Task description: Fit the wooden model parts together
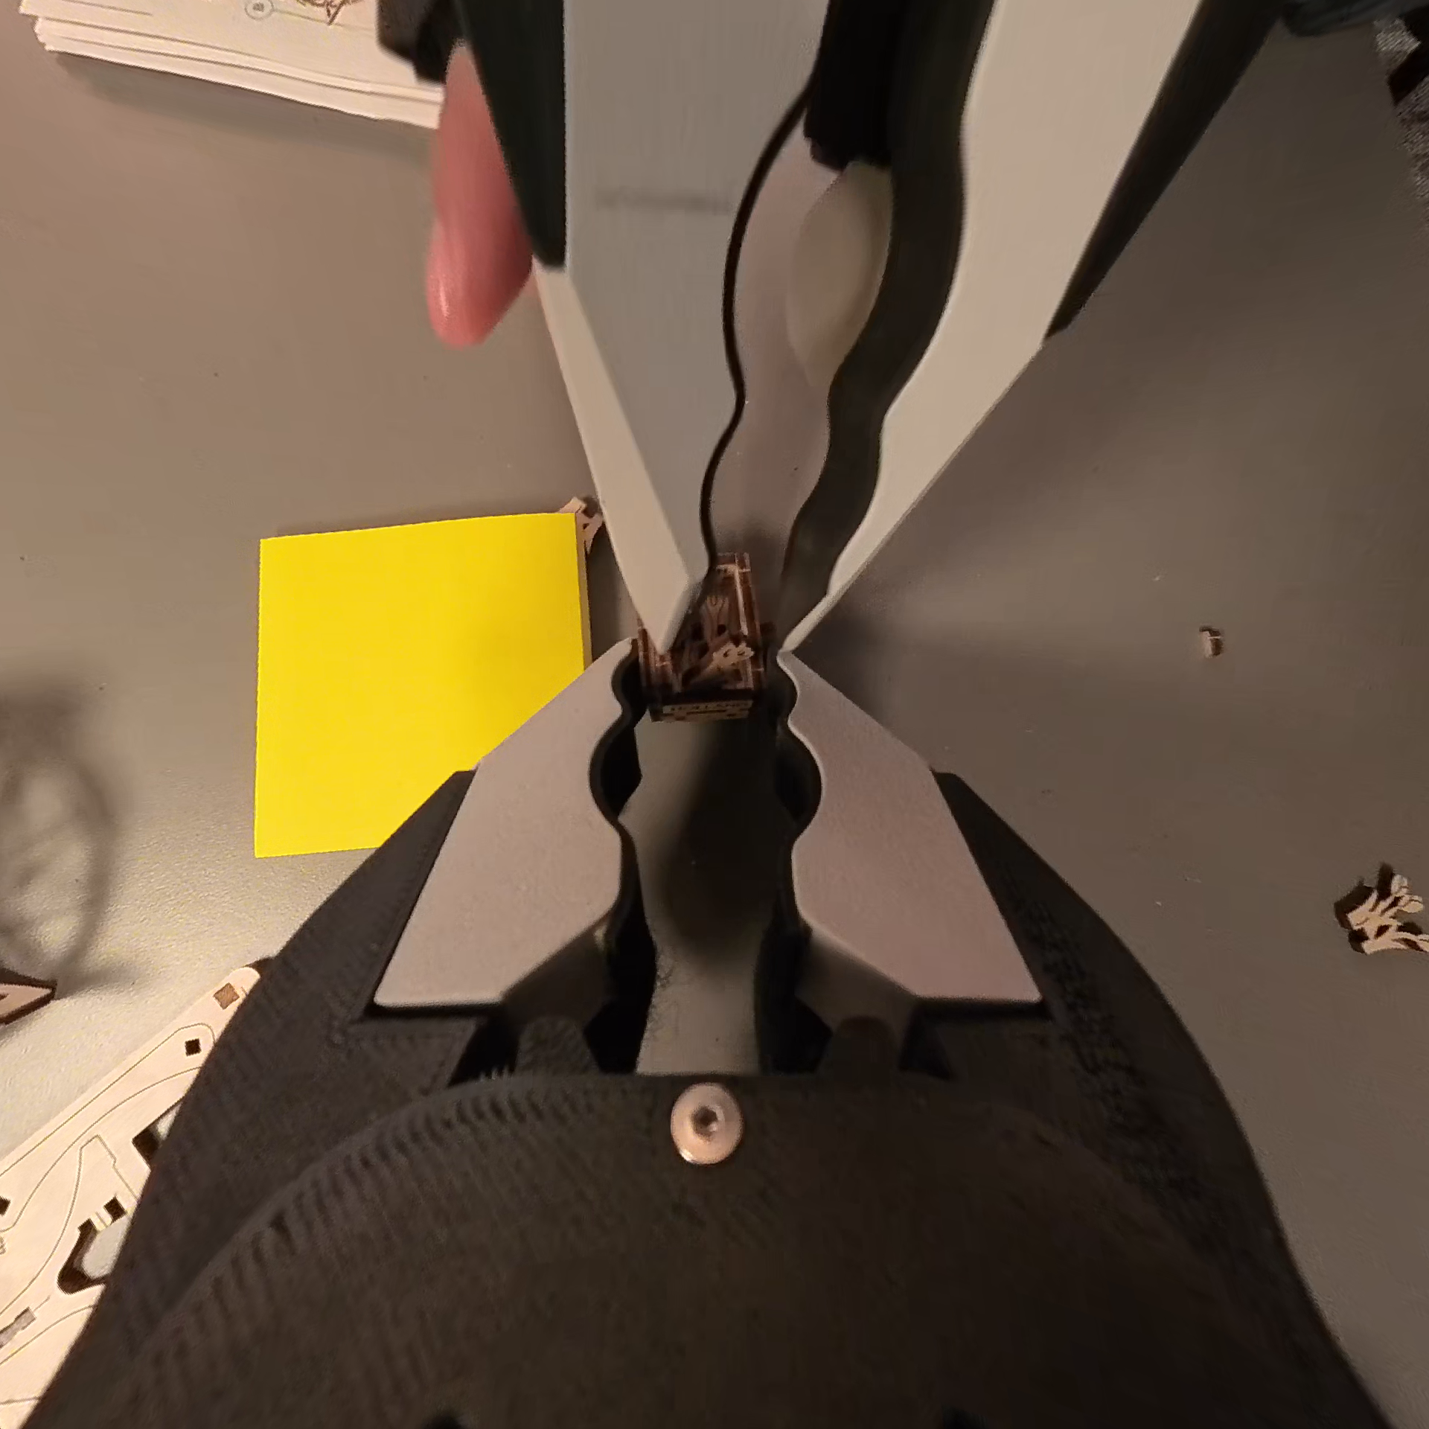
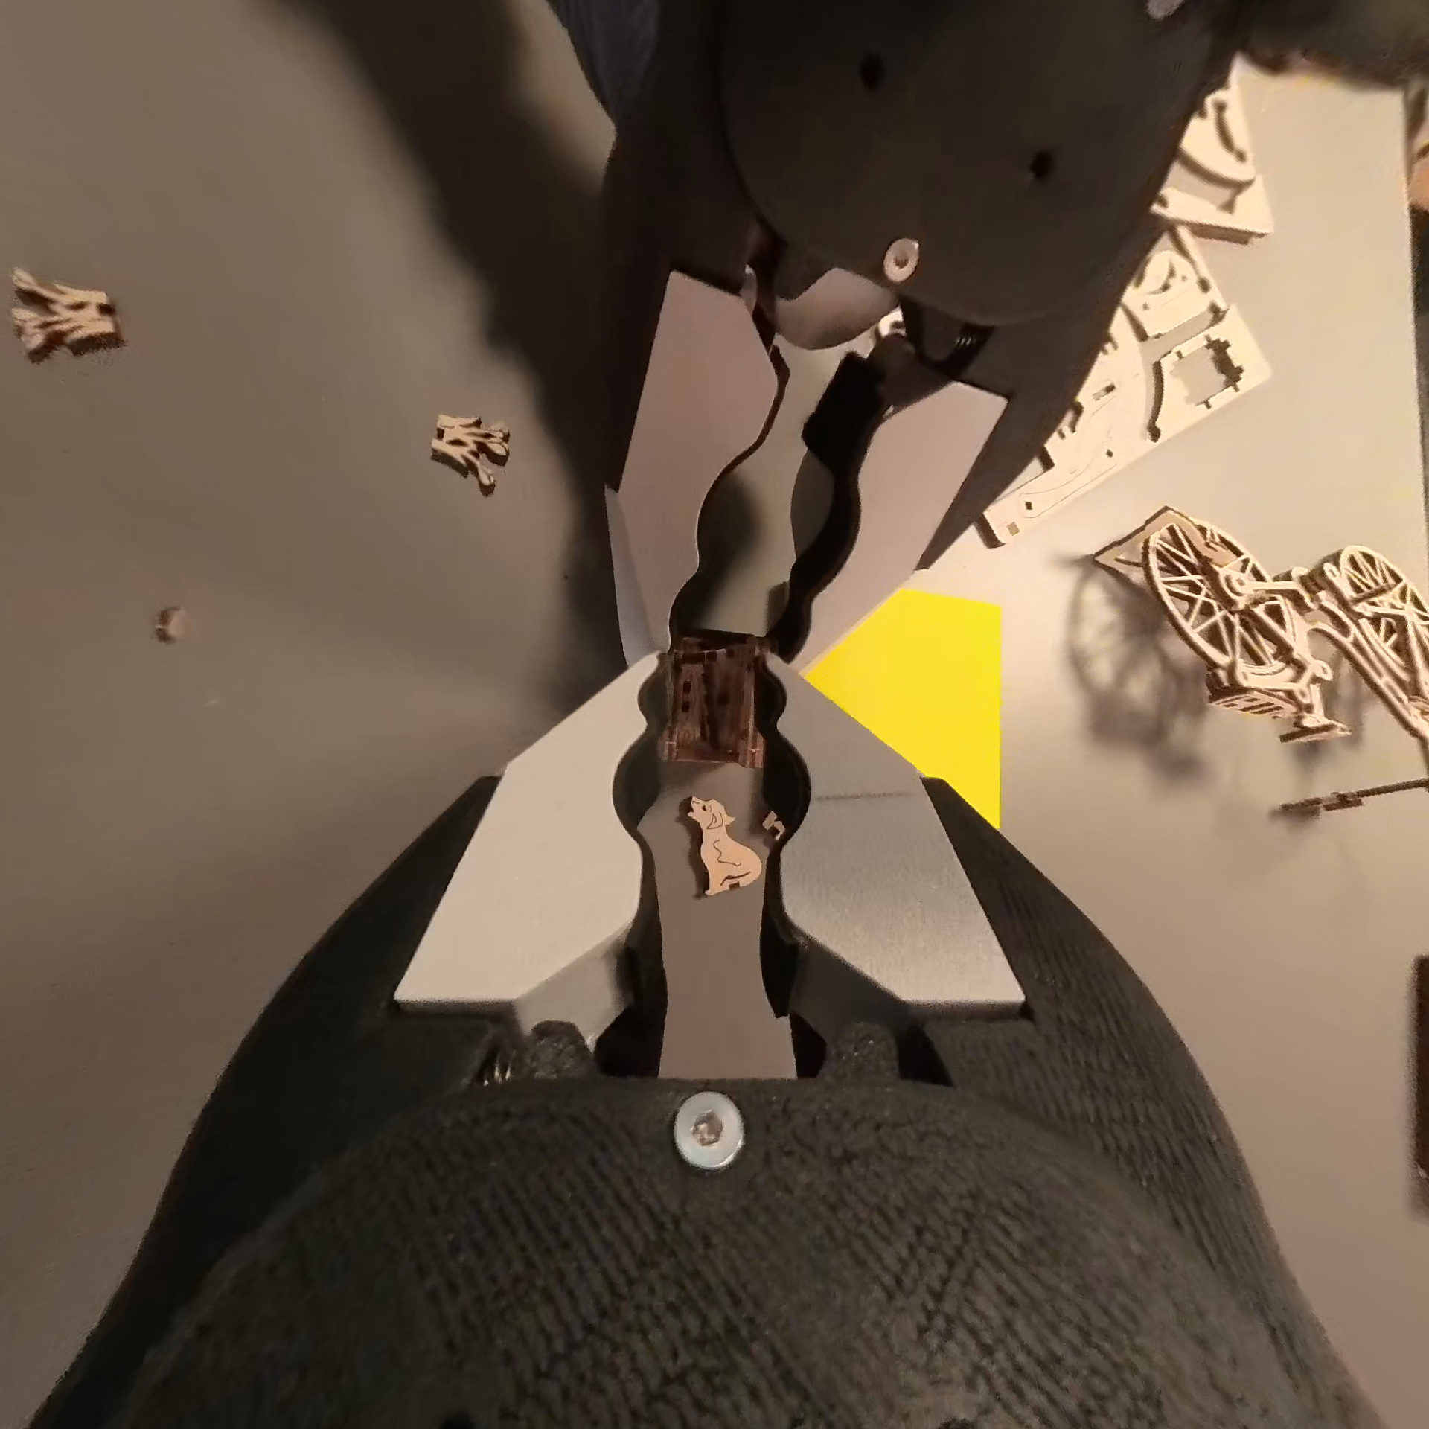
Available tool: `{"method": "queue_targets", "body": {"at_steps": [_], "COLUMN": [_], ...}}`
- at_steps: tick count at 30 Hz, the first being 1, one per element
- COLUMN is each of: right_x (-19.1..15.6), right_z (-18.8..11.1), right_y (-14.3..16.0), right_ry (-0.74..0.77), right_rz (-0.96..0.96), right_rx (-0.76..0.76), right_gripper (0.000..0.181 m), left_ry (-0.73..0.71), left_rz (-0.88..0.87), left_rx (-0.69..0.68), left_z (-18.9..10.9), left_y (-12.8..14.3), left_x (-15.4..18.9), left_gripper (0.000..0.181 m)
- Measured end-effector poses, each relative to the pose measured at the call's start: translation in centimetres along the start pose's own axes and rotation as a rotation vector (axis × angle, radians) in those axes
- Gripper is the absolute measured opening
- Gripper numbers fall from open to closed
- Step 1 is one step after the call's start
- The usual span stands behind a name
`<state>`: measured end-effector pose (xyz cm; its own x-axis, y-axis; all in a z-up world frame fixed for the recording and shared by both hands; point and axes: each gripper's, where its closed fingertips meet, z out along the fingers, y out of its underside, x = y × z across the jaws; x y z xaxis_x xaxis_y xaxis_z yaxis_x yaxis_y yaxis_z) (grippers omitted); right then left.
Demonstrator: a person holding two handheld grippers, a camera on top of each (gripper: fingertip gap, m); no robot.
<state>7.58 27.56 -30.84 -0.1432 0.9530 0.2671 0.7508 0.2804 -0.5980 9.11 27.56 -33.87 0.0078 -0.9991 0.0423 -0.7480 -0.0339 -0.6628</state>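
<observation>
At frame centre, the left tongs (image 1: 707, 657) and the right tongs (image 2: 710, 665) both hold the small wooden assembly (image 1: 707, 669), tip to tip above the grey worktop (image 1: 232, 309).

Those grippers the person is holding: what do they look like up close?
Both are alike. The left gripper and right gripper each have a rounded, ribbed black plastic body with a silver screw at the front, and two pale grey wedge-shaped fingers lined with wavy black pads. A thin black cable runs along the right one.
</observation>
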Motion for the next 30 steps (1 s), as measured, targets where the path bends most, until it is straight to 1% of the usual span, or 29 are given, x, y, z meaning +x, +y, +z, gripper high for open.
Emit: {"method": "queue_targets", "body": {"at_steps": [6,16,25,30], "right_x": [0.10,0.28,0.34,0.30], "right_z": [0.25,0.36,0.43,0.54], "right_y": [-0.05,-0.18,-0.25,-0.42], "right_ry": [0.021,0.054,0.136,0.137], "right_rz": [-0.008,0.037,0.073,0.093], "right_rx": [0.011,0.022,0.024,0.042], "right_gripper": [0.008,0.007,0.007,0.007], "left_ry": [0.001,-0.001,-0.001,-0.001], "left_rz": [0.001,0.001,0.001,0.001], "left_rx": [0.001,0.003,0.003,0.004], "left_z": [0.00,0.00,0.01,0.02], "left_y": [0.01,0.00,0.00,-0.01], "left_x": [0.00,0.00,0.00,0.00], "left_gripper": [0.028,0.028,0.028,0.028]}}
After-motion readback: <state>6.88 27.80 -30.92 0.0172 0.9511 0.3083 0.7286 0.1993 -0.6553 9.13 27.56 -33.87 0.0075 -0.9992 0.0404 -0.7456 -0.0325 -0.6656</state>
